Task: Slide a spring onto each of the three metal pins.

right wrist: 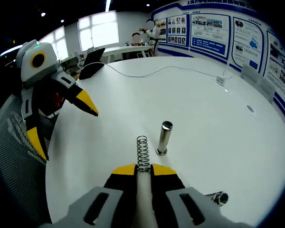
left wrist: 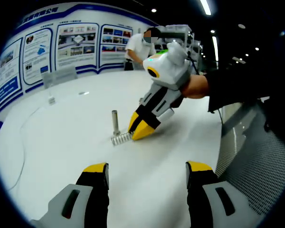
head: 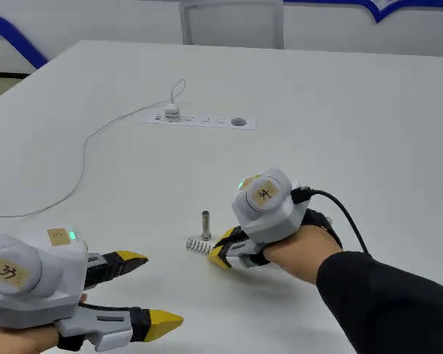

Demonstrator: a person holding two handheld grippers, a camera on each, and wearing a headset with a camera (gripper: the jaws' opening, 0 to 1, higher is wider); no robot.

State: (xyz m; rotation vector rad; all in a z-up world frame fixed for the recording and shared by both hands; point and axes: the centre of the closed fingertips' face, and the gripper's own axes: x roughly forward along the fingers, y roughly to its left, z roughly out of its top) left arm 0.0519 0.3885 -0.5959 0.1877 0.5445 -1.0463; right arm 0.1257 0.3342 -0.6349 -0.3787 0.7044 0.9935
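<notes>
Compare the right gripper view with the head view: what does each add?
Right gripper view: a small metal part lying beside its jaws, and blue-framed wall posters. Head view: the person's dark sleeve behind the right gripper. Both: the upright silver metal pin, the coiled wire spring lying beside it, one end in the right gripper's shut jaws, and the open left gripper.

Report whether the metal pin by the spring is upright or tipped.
Upright: the metal pin stands on end on the table, bare, while the spring lies flat beside its base.
</notes>
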